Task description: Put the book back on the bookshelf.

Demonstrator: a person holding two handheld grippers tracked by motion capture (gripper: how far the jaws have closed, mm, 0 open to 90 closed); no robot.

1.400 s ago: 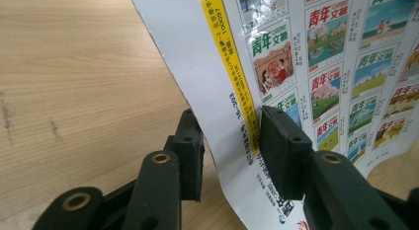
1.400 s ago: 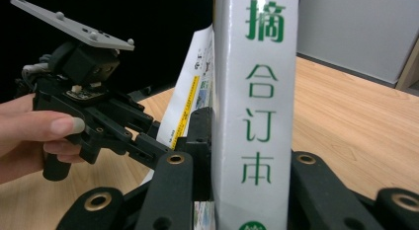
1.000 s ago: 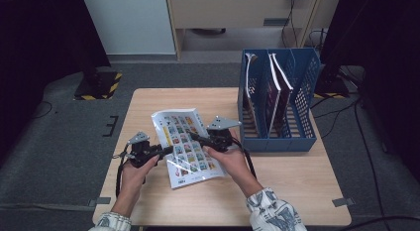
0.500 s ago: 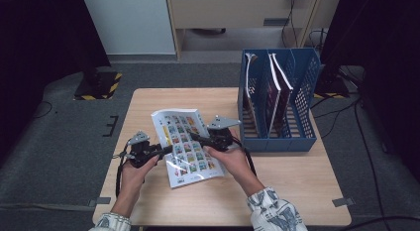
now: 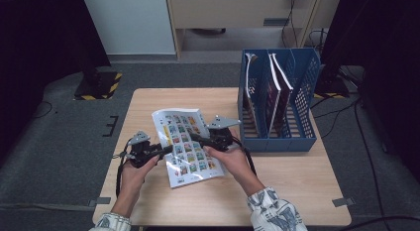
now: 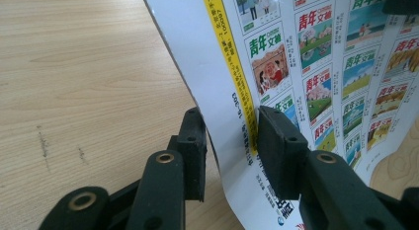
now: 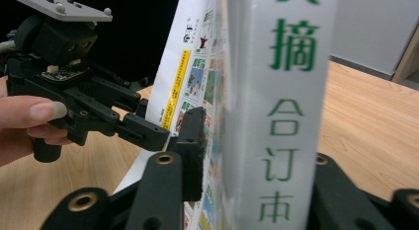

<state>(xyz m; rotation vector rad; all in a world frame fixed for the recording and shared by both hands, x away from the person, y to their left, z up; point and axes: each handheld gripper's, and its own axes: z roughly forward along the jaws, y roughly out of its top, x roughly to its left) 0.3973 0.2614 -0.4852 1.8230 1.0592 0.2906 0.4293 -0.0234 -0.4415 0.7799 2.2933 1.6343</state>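
White spine (image 7: 276, 116) lettering in right tool view; high view: cover grid.

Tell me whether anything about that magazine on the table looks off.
Nothing looks damaged or spilled. The magazine lies slanted across the table, bowed rather than flat, with the left gripper at one long edge and the right gripper around its spine. The blue file rack stands tidy.

High view is sitting above the person's side, looking forward and down over the table (image 5: 297, 191). Left gripper view is looking along its jaws, close on the magazine (image 6: 316, 67) cover between its fingers. Right gripper view is facing the magazine's spine, catching the left gripper (image 7: 148, 126) beyond its fingers.
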